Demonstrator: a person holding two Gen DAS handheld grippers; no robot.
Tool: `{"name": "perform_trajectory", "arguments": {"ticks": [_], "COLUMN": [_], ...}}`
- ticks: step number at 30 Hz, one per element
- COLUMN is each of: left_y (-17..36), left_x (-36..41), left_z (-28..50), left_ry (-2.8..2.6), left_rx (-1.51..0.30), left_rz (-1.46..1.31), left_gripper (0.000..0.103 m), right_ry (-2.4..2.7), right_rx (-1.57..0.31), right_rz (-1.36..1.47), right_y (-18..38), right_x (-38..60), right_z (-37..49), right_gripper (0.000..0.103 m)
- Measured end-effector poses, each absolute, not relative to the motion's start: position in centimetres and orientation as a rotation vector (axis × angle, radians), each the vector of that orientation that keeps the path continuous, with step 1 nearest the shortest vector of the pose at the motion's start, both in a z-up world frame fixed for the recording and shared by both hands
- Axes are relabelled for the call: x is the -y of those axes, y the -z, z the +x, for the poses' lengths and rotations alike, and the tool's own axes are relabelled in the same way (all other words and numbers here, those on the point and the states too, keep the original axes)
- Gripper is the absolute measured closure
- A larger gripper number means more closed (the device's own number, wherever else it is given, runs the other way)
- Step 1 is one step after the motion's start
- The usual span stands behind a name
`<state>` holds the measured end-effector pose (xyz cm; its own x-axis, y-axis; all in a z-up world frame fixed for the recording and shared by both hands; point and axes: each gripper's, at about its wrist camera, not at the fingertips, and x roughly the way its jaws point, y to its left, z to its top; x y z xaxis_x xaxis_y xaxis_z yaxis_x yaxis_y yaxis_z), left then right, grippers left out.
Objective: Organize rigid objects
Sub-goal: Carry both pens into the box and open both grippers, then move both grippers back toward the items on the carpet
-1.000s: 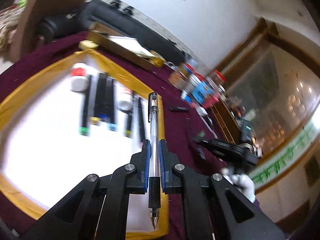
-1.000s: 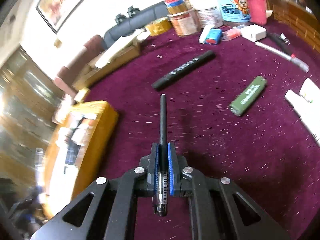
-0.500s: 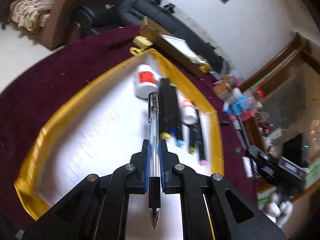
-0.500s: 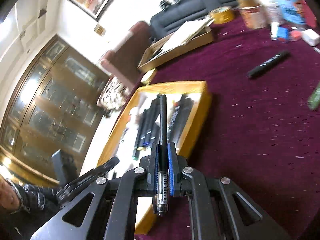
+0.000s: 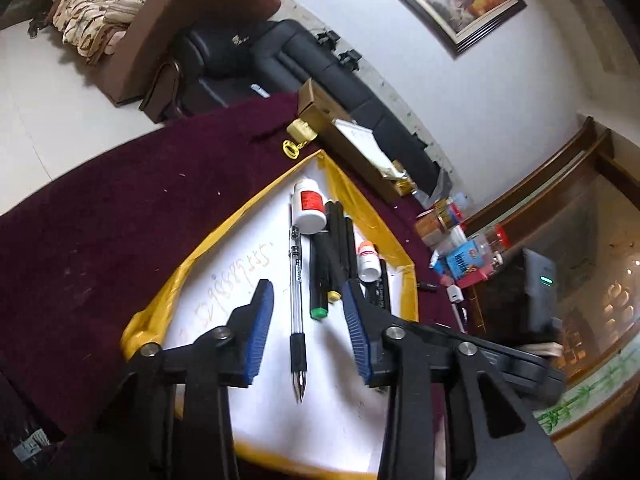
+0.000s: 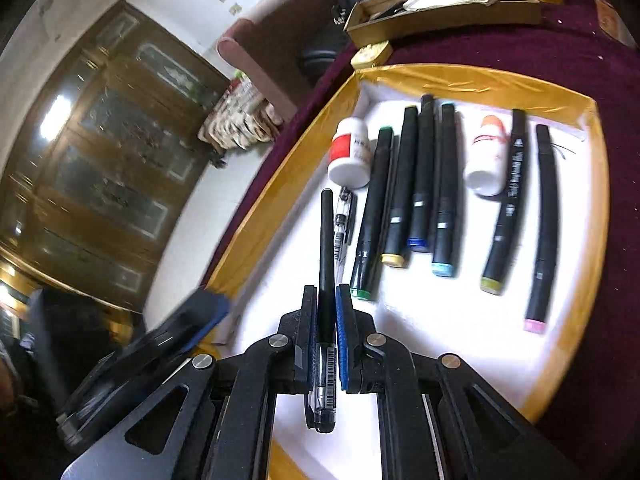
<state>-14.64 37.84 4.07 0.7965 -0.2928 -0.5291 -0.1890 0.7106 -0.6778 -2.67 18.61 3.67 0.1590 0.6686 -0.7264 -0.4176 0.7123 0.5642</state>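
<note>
A yellow-rimmed white tray lies on the maroon table. My left gripper is open above it, and a clear ballpoint pen lies free on the tray floor between its fingers. That pen also shows in the right wrist view. My right gripper is shut on a black pen, held low over the tray beside the clear pen. Several black markers and two white bottles lie in a row in the tray.
A cardboard box with papers and a gold tin sit behind the tray. Jars and small boxes stand at the table's far right. A sofa and an armchair are beyond the table.
My left gripper has opened and let go of the clear pen, which now lies in the tray. My right gripper has swung over the tray with the black pen.
</note>
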Motion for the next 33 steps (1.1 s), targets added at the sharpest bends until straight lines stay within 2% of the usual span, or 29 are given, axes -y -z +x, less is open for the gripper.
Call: {"name": "perform_trajectory", "arguments": {"ticks": [1,2,3,8,11,24,28,30,33], "left_y": [-4.3,-4.5,-4.7,-4.9,-4.5,-5.7,-6.4,-6.8,-7.5], "left_x": [-38.0,-38.2,-38.3,-39.2,-39.8,-39.0,-37.8,-37.1,-35.3], "left_z": [-15.2,-15.5,-15.8,-15.9,-16.1,-17.4,-17.5,-17.6,-17.1], "left_ry": [0.066,0.06,0.054,0.048,0.035,0.024,0.024,0.034,0.076], "left_rx": [-0.654,-0.647,-0.638,-0.613,-0.613,-0.59,-0.591,-0.585,-0.578], "left_rz": [-0.792,-0.787,-0.783,-0.808,-0.834,-0.82,-0.771,-0.751,-0.719], "left_gripper": [0.063,0.054,0.05,0.049,0.045,0.044,0.042,0.038,0.037], "right_ry": [-0.784,-0.779,-0.772,-0.744,-0.731,-0.756,-0.753,-0.723,-0.61], "right_rx": [-1.185,-1.196,-1.206,-1.225,-1.198,-1.184,-1.121,-1.084,-1.018], "right_rz": [0.25,0.248,0.246,0.253,0.241,0.229,0.229,0.224,0.224], "right_y": [-3.3,-3.0,-2.6,-2.1,-2.5,-3.4,-4.6,-4.9,-5.2], "right_x": [-18.8,-19.1,-19.6,-20.6,-20.2,-19.8,-15.9,-13.3,-6.8], "right_z": [-2.5,-2.4,-2.3,-2.1,-2.1,-3.2,-3.4,-3.8,-3.8], "right_gripper": [0.095,0.095,0.095,0.094,0.094,0.092,0.088,0.081,0.079]}}
